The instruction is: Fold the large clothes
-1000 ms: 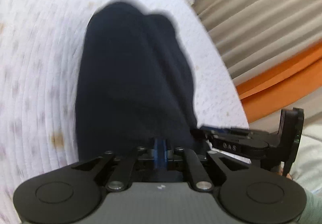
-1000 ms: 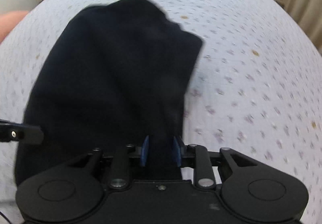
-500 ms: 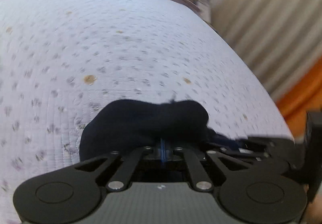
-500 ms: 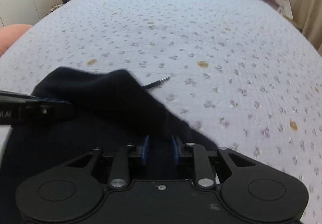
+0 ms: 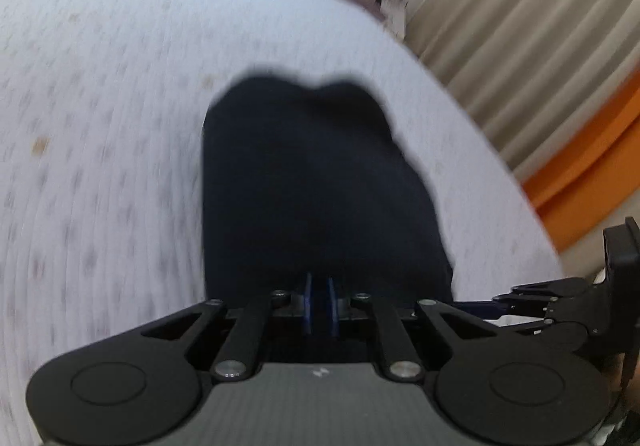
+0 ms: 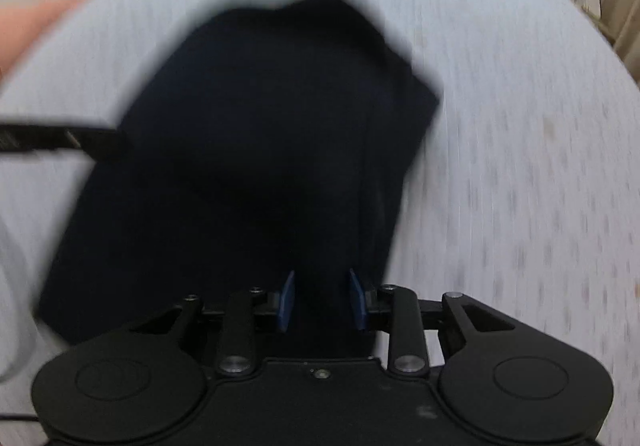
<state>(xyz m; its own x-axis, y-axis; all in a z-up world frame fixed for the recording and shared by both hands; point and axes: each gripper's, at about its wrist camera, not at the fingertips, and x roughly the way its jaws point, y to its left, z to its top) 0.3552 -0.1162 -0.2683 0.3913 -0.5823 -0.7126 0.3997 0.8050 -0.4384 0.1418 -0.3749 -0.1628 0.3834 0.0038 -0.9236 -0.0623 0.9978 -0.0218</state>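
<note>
A dark garment (image 5: 316, 181) lies spread on the bed (image 5: 100, 125), both views blurred. The left claw (image 5: 319, 300) is opening, its blue pads a narrow gap apart, cloth between them. The right claw (image 6: 322, 300) is opening too, pads clearly apart over the garment's (image 6: 256, 149) near edge.

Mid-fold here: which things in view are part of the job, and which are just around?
In the job:
dark garment
left gripper, opening
right gripper, opening
bedspread

Just around:
curtains
orange band
</note>
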